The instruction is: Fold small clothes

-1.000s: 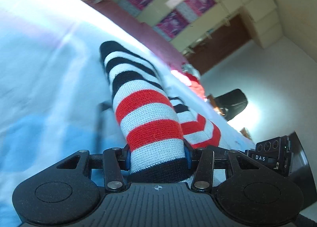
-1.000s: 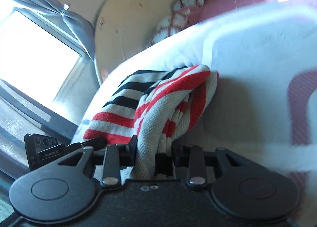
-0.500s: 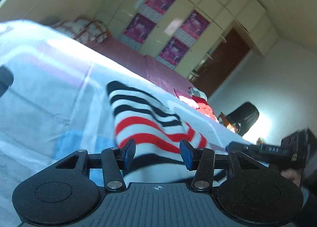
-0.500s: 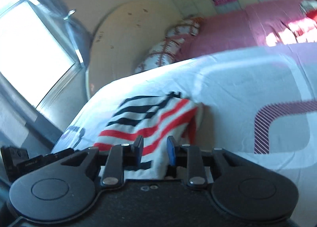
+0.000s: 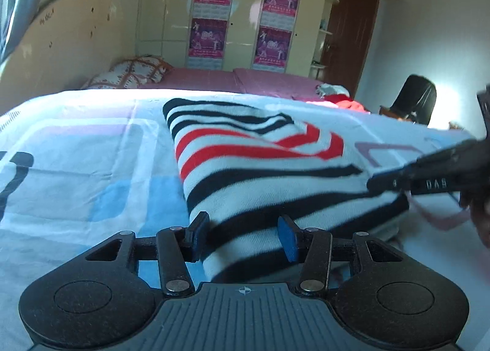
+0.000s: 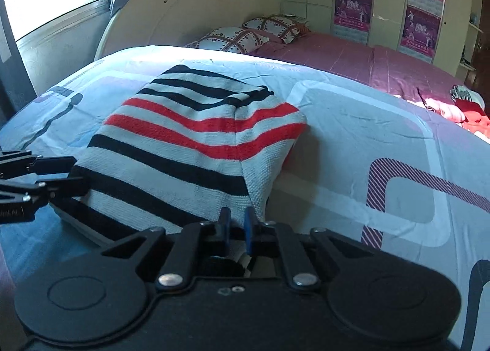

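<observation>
Striped knitwear, a small red, black and white garment, lies folded on the bedspread, its near edge reaching right up to both tools. Nearest in the left wrist view, the left gripper stands with its jaws half apart; the garment's near corner lies between them at about 6 o'clock, but the pads do not appear to press on it, so I judge it released rather than held. In the right wrist view, the right gripper has just been closing and its jaws now stand almost together; no cloth shows clearly between the blue pads, and the hem sits just beyond them at 12 o'clock. The knit looks soft, light and floppy: it sags at the edges and humps over the layer beneath, so it should drape and slip out of a fold unless both corners are pinched. The thick ribbed weave should give the pads good friction, and nothing about it seems fragile. The best hold, to my mind, is on the two near corners of the hem, one for each tool. Farther off, at 3 o'clock in the left view, the other tool reaches across the cloth's right edge. Beyond the bedspread lie patterned pillows on a pink sheet, then a cupboard wall with posters.
</observation>
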`<state>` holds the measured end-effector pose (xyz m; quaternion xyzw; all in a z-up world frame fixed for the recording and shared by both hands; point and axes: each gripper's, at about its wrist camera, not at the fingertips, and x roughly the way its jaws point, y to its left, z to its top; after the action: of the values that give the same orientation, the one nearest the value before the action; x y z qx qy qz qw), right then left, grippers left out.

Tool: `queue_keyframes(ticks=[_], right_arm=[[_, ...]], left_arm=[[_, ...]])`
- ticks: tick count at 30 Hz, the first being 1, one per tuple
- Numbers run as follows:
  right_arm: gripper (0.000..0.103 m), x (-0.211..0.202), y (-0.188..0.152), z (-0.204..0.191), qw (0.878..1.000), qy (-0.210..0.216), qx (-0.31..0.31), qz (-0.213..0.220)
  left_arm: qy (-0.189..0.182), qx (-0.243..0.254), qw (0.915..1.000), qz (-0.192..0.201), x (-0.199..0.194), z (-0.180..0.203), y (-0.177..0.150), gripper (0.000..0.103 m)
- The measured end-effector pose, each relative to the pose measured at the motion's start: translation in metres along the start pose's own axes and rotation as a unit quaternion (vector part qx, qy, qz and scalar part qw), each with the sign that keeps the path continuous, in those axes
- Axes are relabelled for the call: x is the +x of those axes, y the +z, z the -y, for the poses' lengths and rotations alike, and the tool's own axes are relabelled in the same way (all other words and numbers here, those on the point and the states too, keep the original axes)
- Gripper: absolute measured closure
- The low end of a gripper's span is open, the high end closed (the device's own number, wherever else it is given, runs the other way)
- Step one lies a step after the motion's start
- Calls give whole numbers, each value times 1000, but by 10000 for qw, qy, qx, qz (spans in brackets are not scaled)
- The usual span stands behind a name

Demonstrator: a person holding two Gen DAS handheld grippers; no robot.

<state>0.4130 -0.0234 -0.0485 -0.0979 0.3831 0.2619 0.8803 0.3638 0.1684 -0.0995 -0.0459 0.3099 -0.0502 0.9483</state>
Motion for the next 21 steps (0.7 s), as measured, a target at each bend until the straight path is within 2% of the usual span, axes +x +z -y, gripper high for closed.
queue_keyframes(ticks=[3,5,6,8,9,10,11,12,14,15,16,21], right_arm=[[94,-1,-4,1,9996,-61,264,116],[85,-15,-4,-1,9985,-120,457,258],[73,-26,-5,-2,9976,-120,576,378],[72,-45,-10,-4,9962,-83,727,462],[72,-54,-15,-4,9954,-53,818,486],[72,-65,-20,-5,9944,2,917,525],[71,-74,-25,-6,9937,38,977,550],[65,-84,-30,-9,9931,60,1010,588],[37,-107,-40,-15,9917,5,1046,749],[15,-118,-44,-18,9904,-50,1059,889],[8,-131,-49,-21,9882,-105,1086,1075],[4,-176,-63,-31,9855,-84,1170,1227]], left_arm=[[10,-193,9998,-28,-9,-5,-2,55],[8,-294,9996,-19,-19,-7,0,55],[12,-289,9996,48,-27,-8,-2,55],[79,-254,9995,191,-44,-5,-2,52],[132,-260,9992,273,-55,-2,-3,34],[191,-264,9988,373,-66,0,-3,12],[267,-253,9981,496,-78,4,-4,6],[339,-223,9973,604,-91,9,-3,2],[445,-149,9969,635,-114,20,-2,0],[535,-146,9963,649,-125,24,-2,0],[585,-153,9962,629,-134,29,-3,0],[657,-157,9959,605,-176,54,-16,0]])
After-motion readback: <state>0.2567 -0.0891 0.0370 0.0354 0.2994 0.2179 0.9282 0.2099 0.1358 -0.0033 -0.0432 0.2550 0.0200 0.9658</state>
